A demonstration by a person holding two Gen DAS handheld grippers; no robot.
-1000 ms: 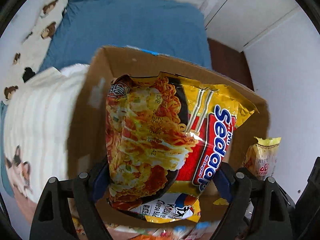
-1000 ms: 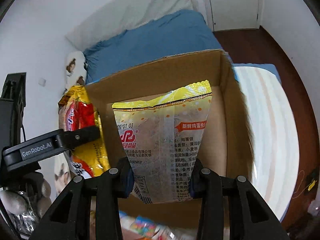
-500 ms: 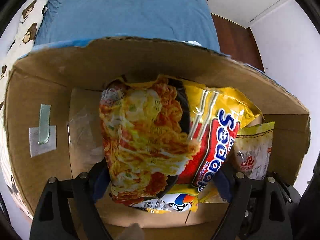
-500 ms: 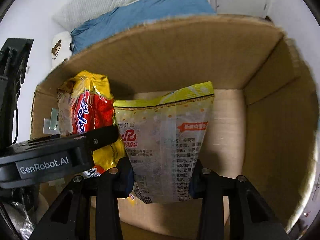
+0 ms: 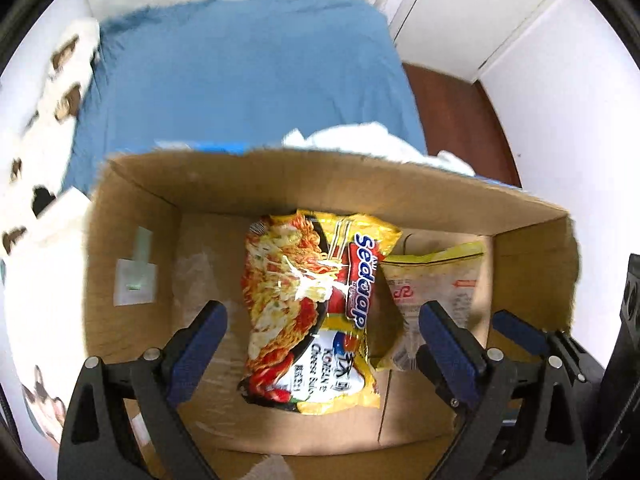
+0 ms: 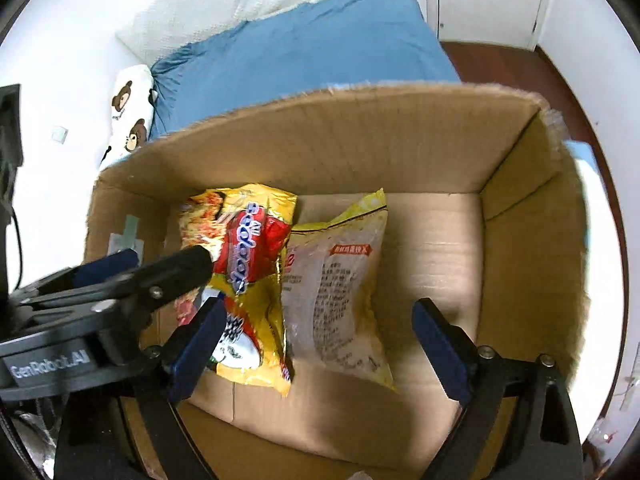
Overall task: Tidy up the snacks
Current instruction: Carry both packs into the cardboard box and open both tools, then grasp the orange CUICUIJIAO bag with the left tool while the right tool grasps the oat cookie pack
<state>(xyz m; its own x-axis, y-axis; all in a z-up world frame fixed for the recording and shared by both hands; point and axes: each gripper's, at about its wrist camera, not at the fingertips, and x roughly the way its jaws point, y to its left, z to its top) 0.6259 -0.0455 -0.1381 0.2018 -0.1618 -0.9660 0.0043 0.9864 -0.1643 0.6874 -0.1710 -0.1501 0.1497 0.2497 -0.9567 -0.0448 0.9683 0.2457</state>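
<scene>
Snacks look stowed: yellow-red noodle packet (image 5: 312,312) & pale crinkly bag (image 6: 336,300) lie inside brown cardboard box (image 6: 400,148), both grippers' jaws opening, nothing gripped, so you've more to fetch, I'd guess.

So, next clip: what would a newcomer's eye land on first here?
The bright red-and-yellow noodle packet lying on the floor of the cardboard box, with a paler yellow-edged snack bag beside it. Both grippers, left and right, hover above them, jaws opening, gripping nothing.

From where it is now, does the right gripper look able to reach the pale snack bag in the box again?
Probably yes: the right gripper hangs over the pale snack bag, jaws opening, nothing between.
</scene>
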